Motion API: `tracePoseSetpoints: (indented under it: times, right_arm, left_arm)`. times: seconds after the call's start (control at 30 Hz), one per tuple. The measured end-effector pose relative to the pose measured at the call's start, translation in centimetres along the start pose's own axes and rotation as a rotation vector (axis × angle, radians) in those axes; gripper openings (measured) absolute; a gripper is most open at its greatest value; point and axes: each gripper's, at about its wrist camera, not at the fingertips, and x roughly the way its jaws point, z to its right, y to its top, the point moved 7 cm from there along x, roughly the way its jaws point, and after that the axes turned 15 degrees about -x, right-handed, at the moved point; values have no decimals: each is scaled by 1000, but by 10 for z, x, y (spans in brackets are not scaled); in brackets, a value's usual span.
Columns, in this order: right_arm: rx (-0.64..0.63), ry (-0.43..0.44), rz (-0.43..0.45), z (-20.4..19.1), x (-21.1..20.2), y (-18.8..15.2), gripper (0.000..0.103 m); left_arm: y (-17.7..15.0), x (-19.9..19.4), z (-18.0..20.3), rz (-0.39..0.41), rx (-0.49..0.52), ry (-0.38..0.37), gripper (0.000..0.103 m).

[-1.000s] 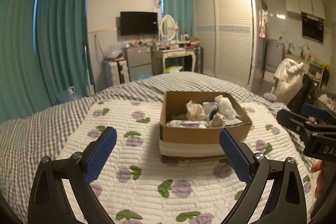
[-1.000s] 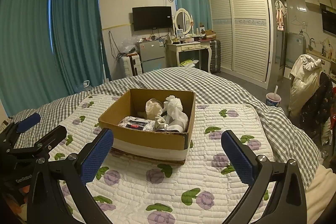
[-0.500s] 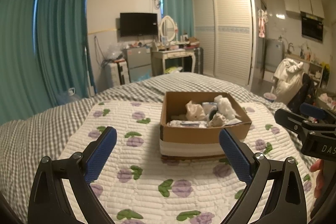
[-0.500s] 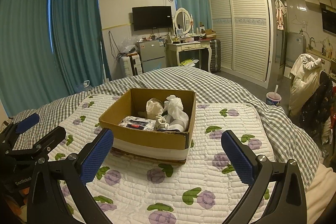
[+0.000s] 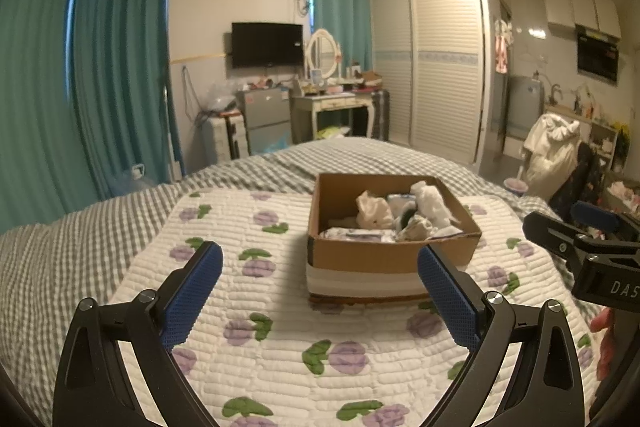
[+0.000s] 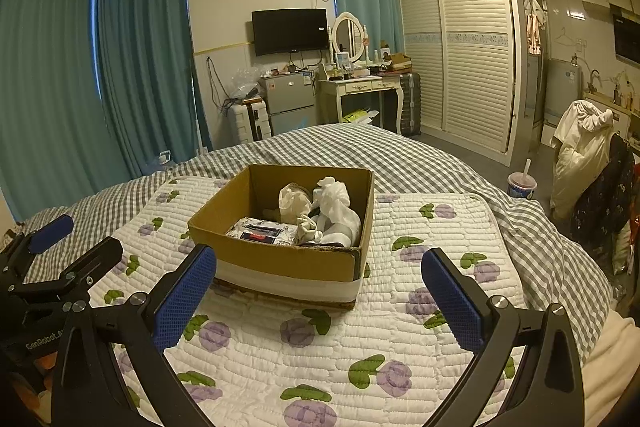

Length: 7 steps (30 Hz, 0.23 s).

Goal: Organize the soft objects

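Observation:
An open cardboard box (image 5: 384,255) (image 6: 280,259) sits on a white quilt with purple flowers (image 5: 248,307) (image 6: 400,327) on the bed. Inside it lie several soft items: white and cream rolled cloths (image 5: 430,205) (image 6: 336,203) and a flat printed packet (image 6: 262,231). My left gripper (image 5: 320,293) is open and empty, held above the quilt in front of the box. My right gripper (image 6: 320,301) is open and empty, also in front of the box. Each gripper shows at the edge of the other's view: the right one (image 5: 580,243), the left one (image 6: 52,259).
The grey checked bedcover (image 5: 80,247) surrounds the quilt. Beyond the bed are teal curtains (image 6: 132,67), a small fridge (image 6: 288,103), a dressing table (image 6: 360,87) and a wardrobe (image 6: 460,47). A cup with a straw (image 6: 522,183) and a chair piled with clothes (image 6: 588,163) stand at right.
Almost nothing has changed. Both grippers stay open and hover in front of the box, with only a slight drift of the views.

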Motion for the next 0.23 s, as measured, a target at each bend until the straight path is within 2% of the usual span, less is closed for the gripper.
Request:
tracePoseSetpoints:
  times: [0.23]
  right_arm:
    - [-4, -1, -5, -1, 1, -1, 103]
  left_arm:
    - [-2, 1, 0, -14, 3, 0, 100]
